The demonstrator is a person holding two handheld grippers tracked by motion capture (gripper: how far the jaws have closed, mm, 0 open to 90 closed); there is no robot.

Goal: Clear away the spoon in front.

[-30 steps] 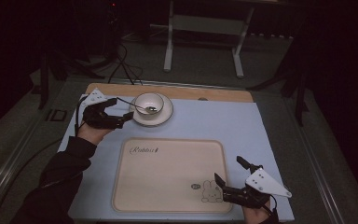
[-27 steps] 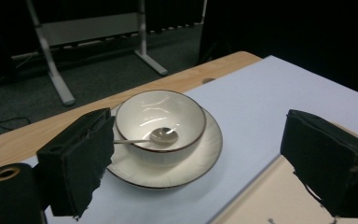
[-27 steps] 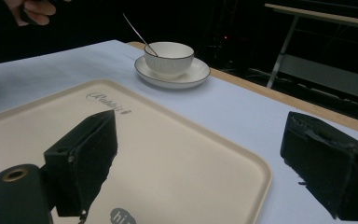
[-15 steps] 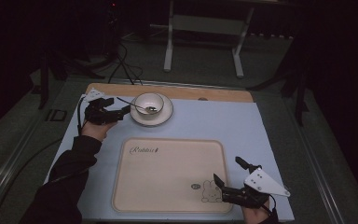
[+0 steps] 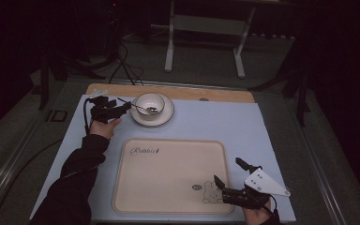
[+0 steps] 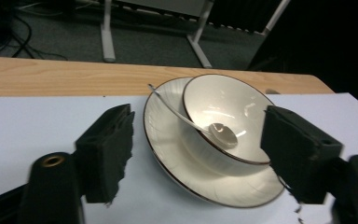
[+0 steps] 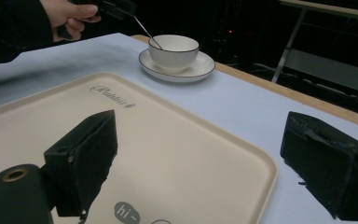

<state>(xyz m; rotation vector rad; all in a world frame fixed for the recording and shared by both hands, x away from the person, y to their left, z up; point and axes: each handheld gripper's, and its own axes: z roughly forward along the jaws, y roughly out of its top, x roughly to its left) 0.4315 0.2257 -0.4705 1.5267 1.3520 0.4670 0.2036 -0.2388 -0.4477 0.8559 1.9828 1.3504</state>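
Left gripper (image 6: 198, 154): jaws spread, white ceramic bowl (image 6: 228, 119) just ahead.
Right gripper (image 7: 214, 163): jaws apart, empty.
Risk: jaw nudges thin metal spoon (image 6: 193, 123), tipping bowl.

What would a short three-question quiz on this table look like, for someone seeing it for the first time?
1. True or false: the bowl sits on a saucer.
2. Which item lies inside the bowl? A fork, B spoon, C knife.
3. Fill in: the right tool is over a corner of the beige ____.

Key: 1 true. 2 B; its handle leans out over the rim toward the left tool, whose jaws are open. 3 tray; this tool's jaws are also open, holding nothing.
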